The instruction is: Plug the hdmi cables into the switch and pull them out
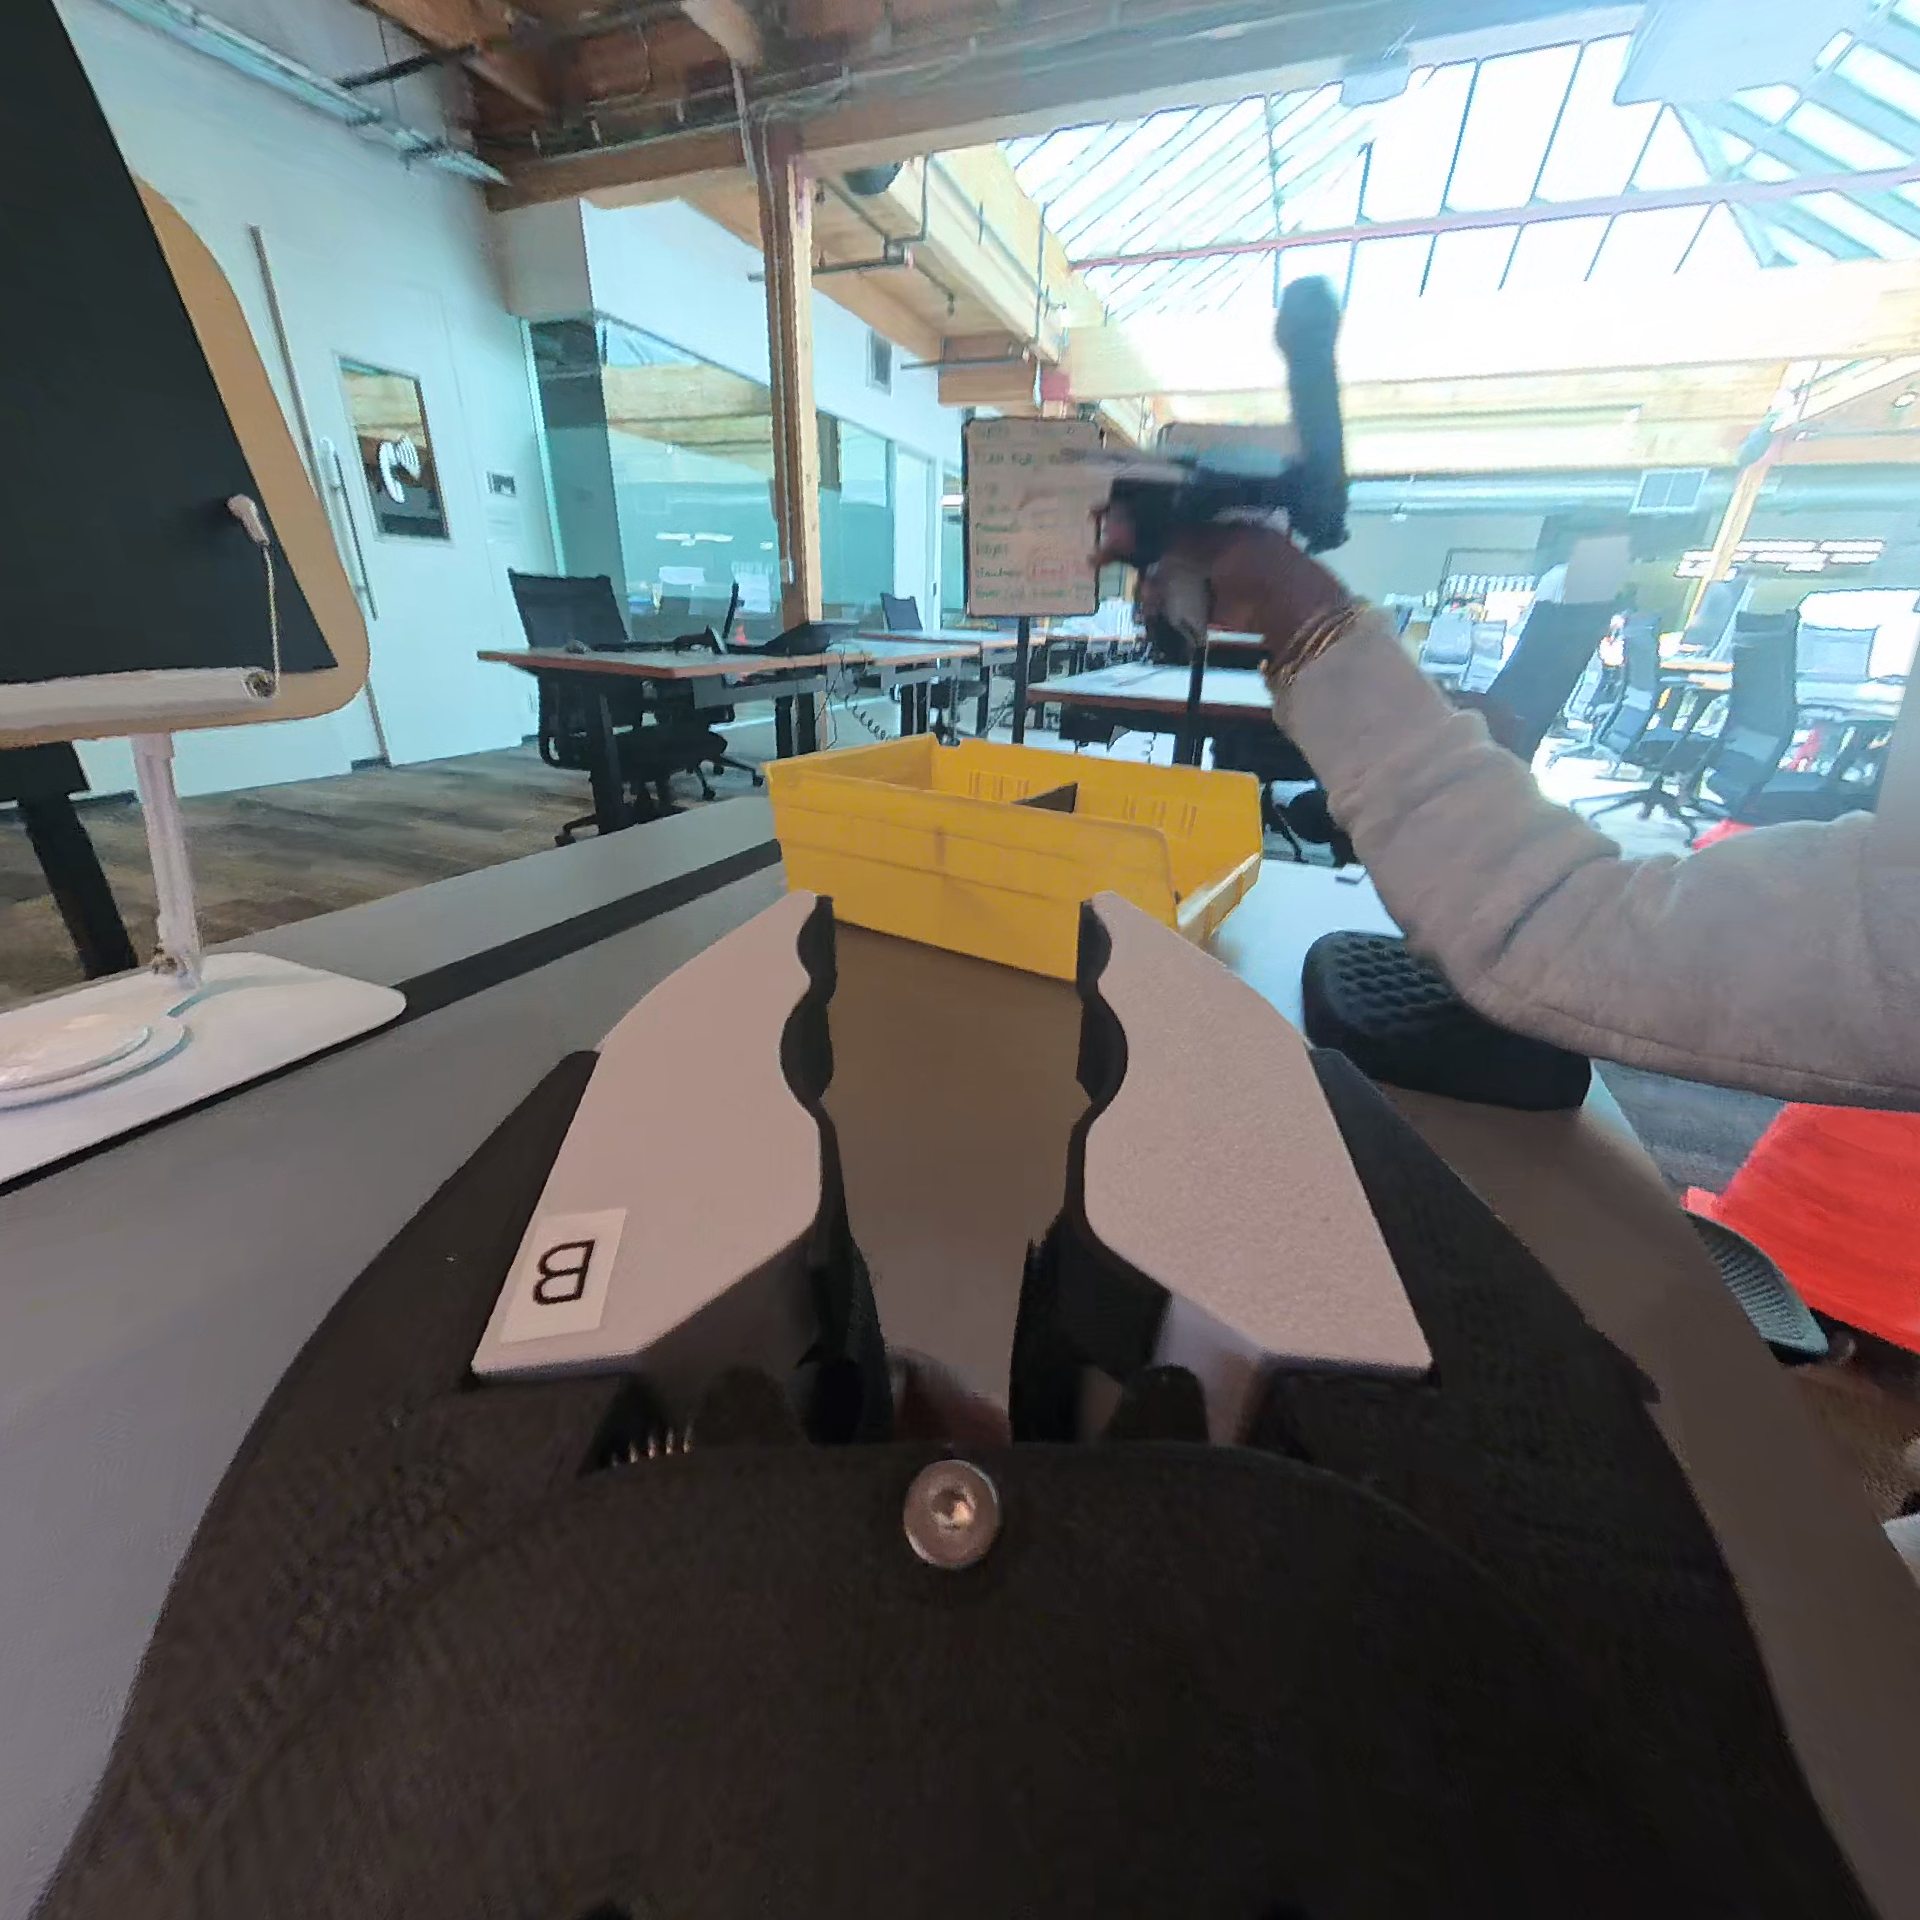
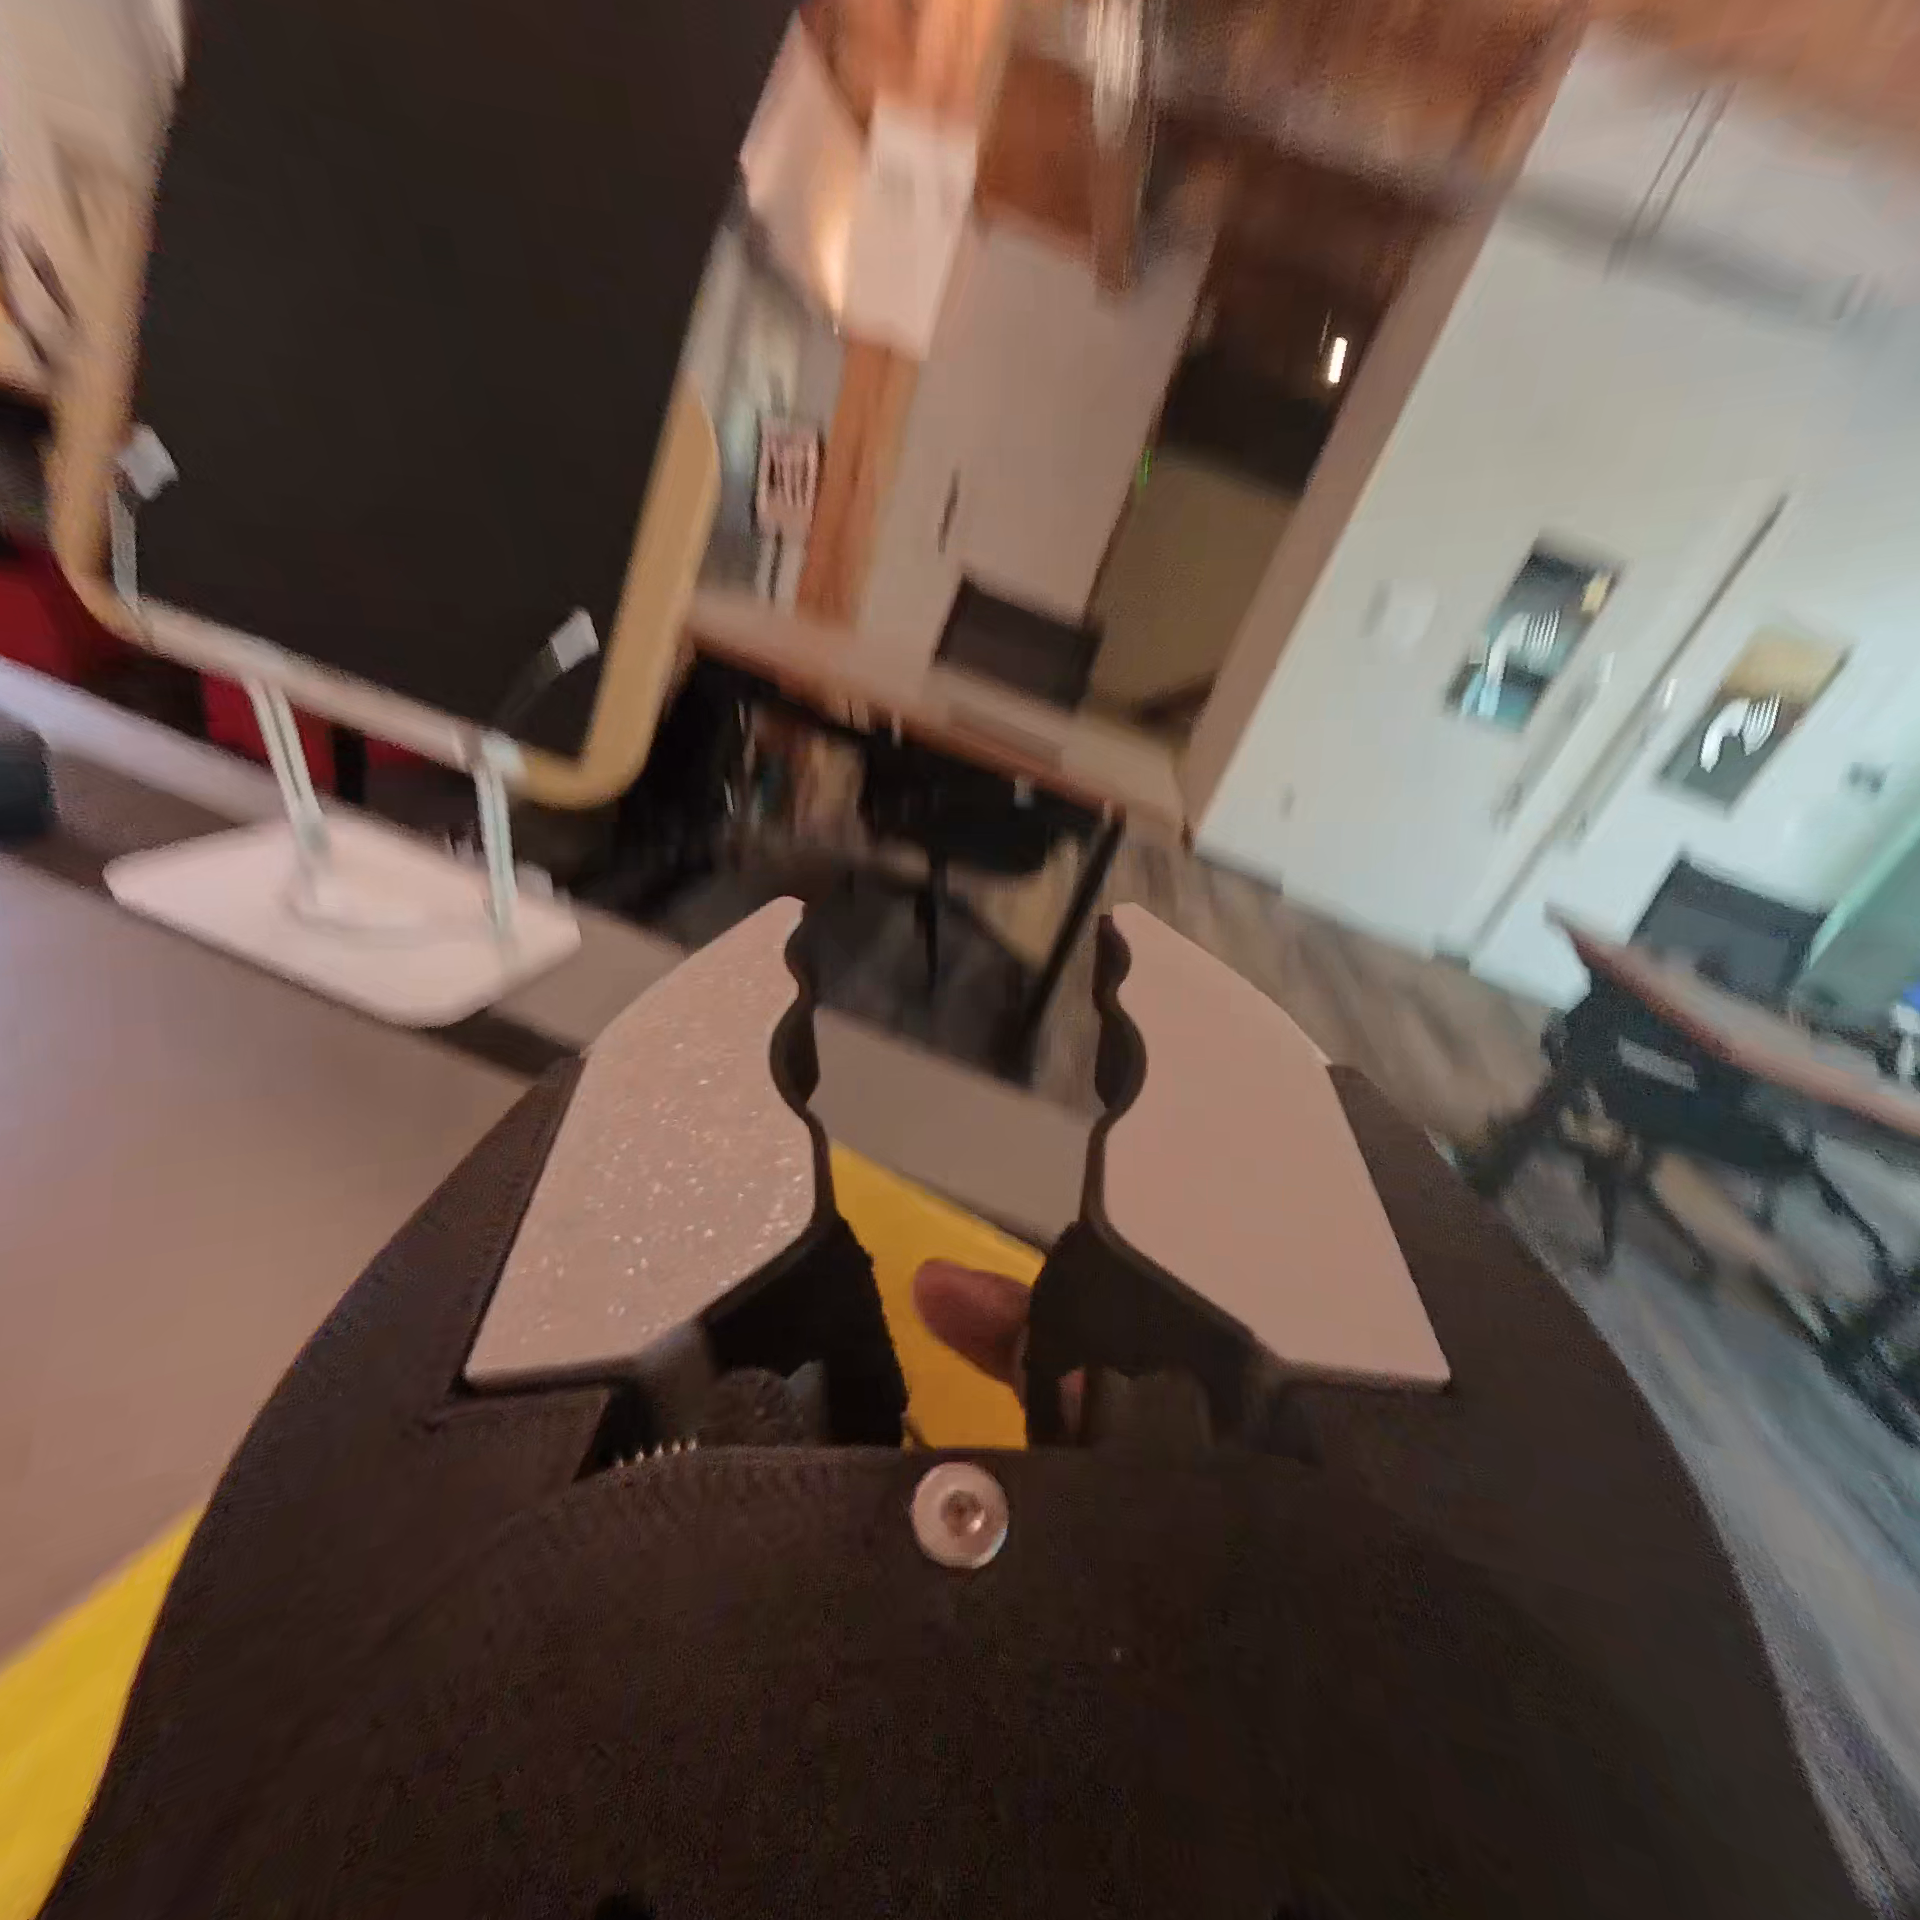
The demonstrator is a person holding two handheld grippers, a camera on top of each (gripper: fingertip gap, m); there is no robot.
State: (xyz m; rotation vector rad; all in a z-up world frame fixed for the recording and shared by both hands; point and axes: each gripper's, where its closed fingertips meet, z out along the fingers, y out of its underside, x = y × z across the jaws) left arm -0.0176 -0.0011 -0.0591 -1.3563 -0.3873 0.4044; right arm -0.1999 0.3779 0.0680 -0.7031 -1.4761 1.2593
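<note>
Daylight floods through the large glass skylight [image 1: 1507,187], blown out to near white. The left wrist view is sharp apart from a motion-blurred raised hand [image 1: 1236,561]. The right wrist view smears throughout. Straight lines bow at the edges.

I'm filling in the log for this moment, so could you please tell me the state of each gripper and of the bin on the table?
Left gripper: open, empty, low over the dark table.
Right gripper: open, empty, raised; blurred in the left wrist view.
Yellow bin: upright on the table, open-topped, a dark divider inside; other contents hidden.
HDMI cables and switch: not visible.
</note>
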